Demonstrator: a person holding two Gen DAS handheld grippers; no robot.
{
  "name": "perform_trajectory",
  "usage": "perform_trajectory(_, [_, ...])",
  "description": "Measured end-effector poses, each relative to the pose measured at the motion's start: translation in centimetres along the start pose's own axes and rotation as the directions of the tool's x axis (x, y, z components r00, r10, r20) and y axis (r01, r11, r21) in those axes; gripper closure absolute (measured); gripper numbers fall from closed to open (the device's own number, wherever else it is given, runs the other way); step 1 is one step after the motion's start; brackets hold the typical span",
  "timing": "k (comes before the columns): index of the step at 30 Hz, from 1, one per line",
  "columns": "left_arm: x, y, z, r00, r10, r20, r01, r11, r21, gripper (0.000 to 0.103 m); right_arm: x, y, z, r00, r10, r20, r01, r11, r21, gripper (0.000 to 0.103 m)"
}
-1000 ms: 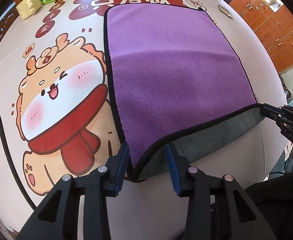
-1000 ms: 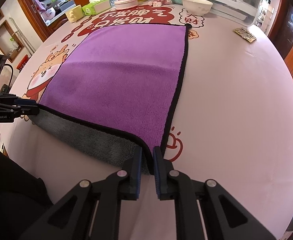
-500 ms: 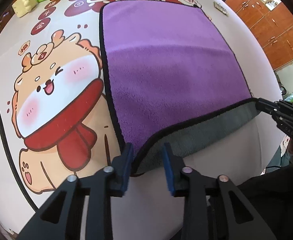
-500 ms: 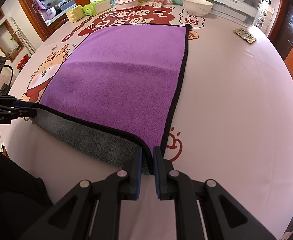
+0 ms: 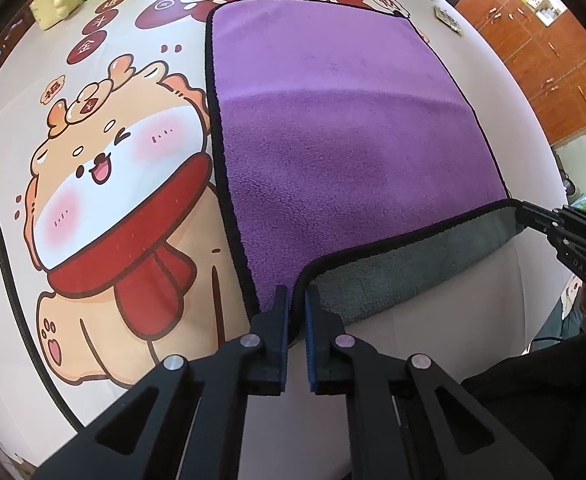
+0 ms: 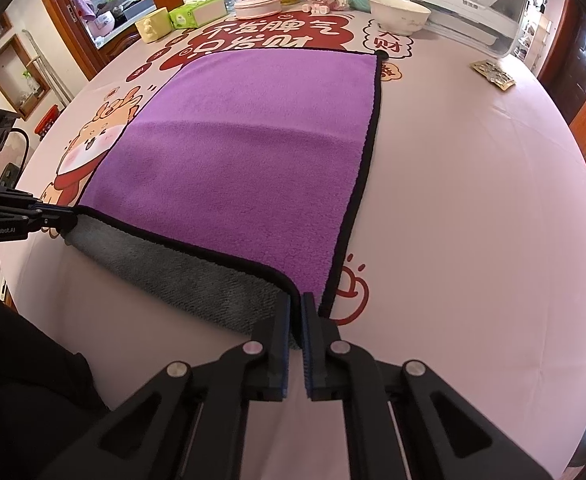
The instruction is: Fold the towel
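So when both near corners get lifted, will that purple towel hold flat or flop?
Likely floppy: the towel edge already sags between the left gripper and right gripper, showing grey underside. Its plush pile probably grips rather than slips.

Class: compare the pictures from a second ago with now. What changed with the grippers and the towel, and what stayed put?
The left gripper closed from open onto the towel's near left corner. The right gripper stayed clamped on the near right corner; the towel lay unmoved, gray underside showing.

The round table (image 6: 473, 200) wears a pale cartoon-printed cloth. A purple towel (image 6: 253, 152) lies spread across it; a white bowl (image 6: 399, 14), green tissue pack (image 6: 197, 14) and small packet (image 6: 493, 74) sit far.
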State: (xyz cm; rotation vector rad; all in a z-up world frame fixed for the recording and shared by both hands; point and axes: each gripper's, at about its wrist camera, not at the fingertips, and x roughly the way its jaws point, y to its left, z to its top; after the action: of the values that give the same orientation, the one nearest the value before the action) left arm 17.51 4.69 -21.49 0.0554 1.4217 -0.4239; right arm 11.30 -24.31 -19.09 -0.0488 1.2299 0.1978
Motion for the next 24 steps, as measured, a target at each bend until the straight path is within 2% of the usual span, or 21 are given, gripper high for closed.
perform_trajectory(7, [-0.1,-0.3,0.1,1.000,0.010,0.004,-0.010,1.000,0.001,0.098,-0.3,0.1,0.1,1.000,-0.004,0.006,0.004,1.000,0.004,0.099])
perform_trajectory(12, [-1.9,-0.5,0.5,0.999,0.011,0.031,-0.011,1.000,0.003,0.098,-1.5,0.3,0.6,1.000,-0.008,0.025,0.008,1.000,0.001,0.099])
perform_trajectory(18, [-6.0,-1.4,1.5,0.992,0.029,0.125,-0.033,0.999,0.030,0.098,-5.0,1.0,2.5,0.993,-0.042,0.110,0.045,0.999,-0.028,0.099])
perform_trajectory(24, [-10.6,-1.4,3.9,0.964,0.035,0.262,-0.042,0.999,0.021,0.098,-8.7,1.3,5.6,0.968,-0.092,0.232,0.107,0.993,-0.054,0.099])
